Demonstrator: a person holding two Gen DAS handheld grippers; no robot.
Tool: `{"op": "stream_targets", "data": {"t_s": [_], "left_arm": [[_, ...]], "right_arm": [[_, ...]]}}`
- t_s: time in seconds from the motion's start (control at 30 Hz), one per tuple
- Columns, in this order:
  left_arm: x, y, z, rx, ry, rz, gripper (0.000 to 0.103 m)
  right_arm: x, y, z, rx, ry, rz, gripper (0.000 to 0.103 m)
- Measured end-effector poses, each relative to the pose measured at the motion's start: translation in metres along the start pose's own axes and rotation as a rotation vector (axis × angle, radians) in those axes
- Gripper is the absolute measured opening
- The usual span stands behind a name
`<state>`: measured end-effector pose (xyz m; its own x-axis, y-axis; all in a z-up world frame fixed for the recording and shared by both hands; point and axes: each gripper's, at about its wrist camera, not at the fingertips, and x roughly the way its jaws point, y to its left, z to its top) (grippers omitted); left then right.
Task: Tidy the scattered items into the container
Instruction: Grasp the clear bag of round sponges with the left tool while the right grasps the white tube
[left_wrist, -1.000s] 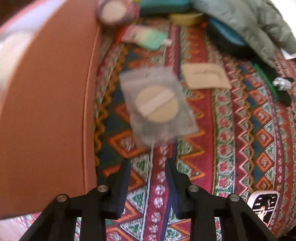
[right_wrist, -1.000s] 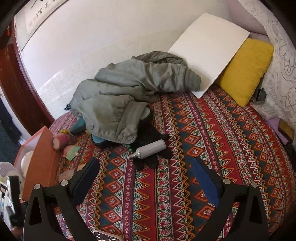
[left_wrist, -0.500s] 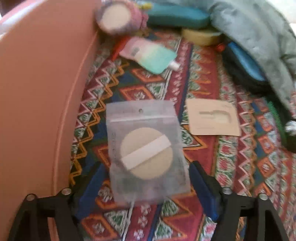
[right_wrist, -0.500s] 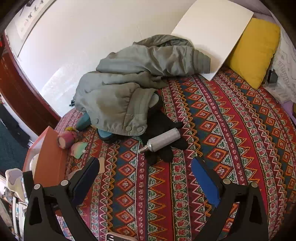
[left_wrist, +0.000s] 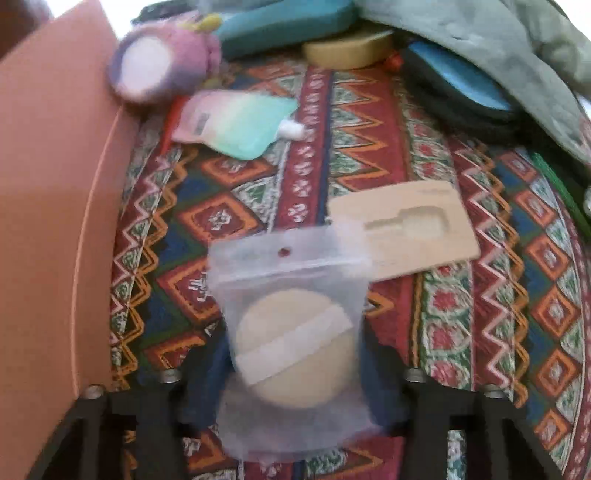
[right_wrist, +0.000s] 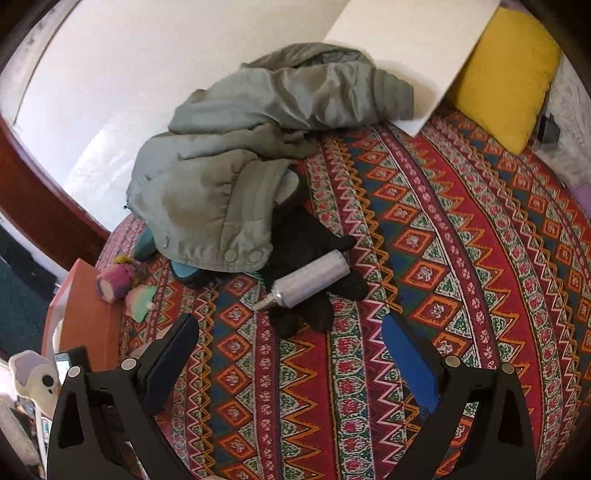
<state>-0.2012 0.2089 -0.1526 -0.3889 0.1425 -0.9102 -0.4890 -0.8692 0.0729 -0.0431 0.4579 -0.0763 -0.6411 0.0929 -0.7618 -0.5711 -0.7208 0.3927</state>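
Since half a second ago the left gripper (left_wrist: 295, 373) has come forward over the clear pouch (left_wrist: 291, 332), and its jaws have just been closing on it; the pouch with its round beige puff now stands between the two fingers, its sides drawn in where the pads clamp it, so it is grasped. It is lifted slightly over the patterned bedspread (left_wrist: 480, 314), near that cloth's left edge, just beside the orange container (left_wrist: 55, 221) whose wall runs along the left. Behind the pouch a tan moulded card (left_wrist: 413, 225) lies flat, its near corner hidden by the pouch's top. Farther back a pastel spouted sachet (left_wrist: 236, 125) lies against a red strip, and a pink and purple plush toy (left_wrist: 159, 66) rests touching the container's far corner. A teal case (left_wrist: 288, 18), a yellow disc (left_wrist: 347, 51) and a blue-lined dark case (left_wrist: 458, 88) sit along the far side, partly under a grey-green jacket (left_wrist: 517, 55).

In the right wrist view the right gripper (right_wrist: 291, 354) hangs with its jaws spread wide and nothing between them, above bare bedspread. Beyond it a silver canister (right_wrist: 310, 280) lies tilted on a black cloth (right_wrist: 306, 243), which the jacket overlaps. A yellow cushion (right_wrist: 506, 70) and a white board (right_wrist: 410, 44) lean at the far right corner
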Motion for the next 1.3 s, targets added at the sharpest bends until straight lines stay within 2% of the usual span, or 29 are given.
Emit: {"op": "stream_targets", "data": {"t_s": [0.1, 0.3, 0.53, 0.7, 0.8, 0.97, 1.03, 1.1, 1.3], "left_arm": [[-0.003, -0.002, -0.001, 0.021, 0.000, -0.016, 0.046], [-0.014, 0.016, -0.005, 0.000, -0.009, -0.088, 0.044], [-0.032, 0.010, -0.004, -0.018, -0.052, -0.139, 0.044], [-0.034, 0.016, 0.007, -0.032, -0.071, -0.159, 0.044], [-0.036, 0.020, 0.008, -0.039, -0.079, -0.168, 0.044], [-0.036, 0.024, 0.012, -0.053, -0.082, -0.175, 0.044], [-0.037, 0.026, 0.012, -0.058, -0.083, -0.176, 0.044], [-0.038, 0.027, 0.011, -0.060, -0.085, -0.175, 0.044], [-0.040, 0.026, 0.012, -0.058, -0.086, -0.185, 0.044]], "right_arm": [[0.004, -0.009, 0.001, 0.042, 0.012, 0.010, 0.101], [0.013, -0.024, 0.001, 0.143, 0.058, 0.085, 0.099], [0.026, -0.030, -0.003, 0.176, 0.097, 0.112, 0.098], [0.040, -0.049, -0.003, 0.288, 0.114, 0.157, 0.089], [0.053, -0.060, -0.003, 0.367, 0.132, 0.201, 0.078], [0.075, -0.057, -0.005, 0.438, 0.153, 0.289, 0.070], [0.082, -0.051, -0.004, 0.429, 0.158, 0.277, 0.070], [0.088, -0.045, 0.000, 0.398, 0.144, 0.231, 0.068], [0.109, -0.048, 0.016, 0.385, 0.131, 0.176, 0.054]]}}
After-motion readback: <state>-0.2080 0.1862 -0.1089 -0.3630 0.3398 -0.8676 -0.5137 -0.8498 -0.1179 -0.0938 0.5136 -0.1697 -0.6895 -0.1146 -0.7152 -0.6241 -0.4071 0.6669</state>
